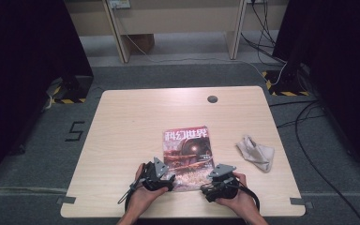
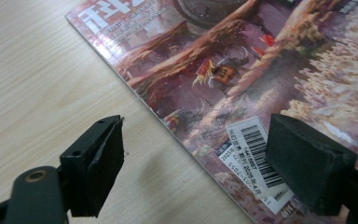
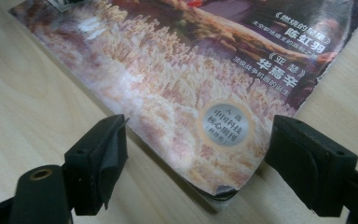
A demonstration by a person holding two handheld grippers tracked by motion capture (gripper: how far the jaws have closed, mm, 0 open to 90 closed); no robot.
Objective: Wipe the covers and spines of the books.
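both tongs (image 2: 193, 158) (image 3: 196, 163) gape over magazine (image 1: 188, 154) corners.

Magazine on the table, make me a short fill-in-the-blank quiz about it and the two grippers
1. Both grippers, the left gripper and the right gripper, have their jaws ____.
2. The magazine lies flat on the ____ table.
3. The crumpled cloth lies to the ____ of the magazine.
4. The white barcode label sits beside the ____ gripper's jaws.

Missing words: open; wooden; right; left
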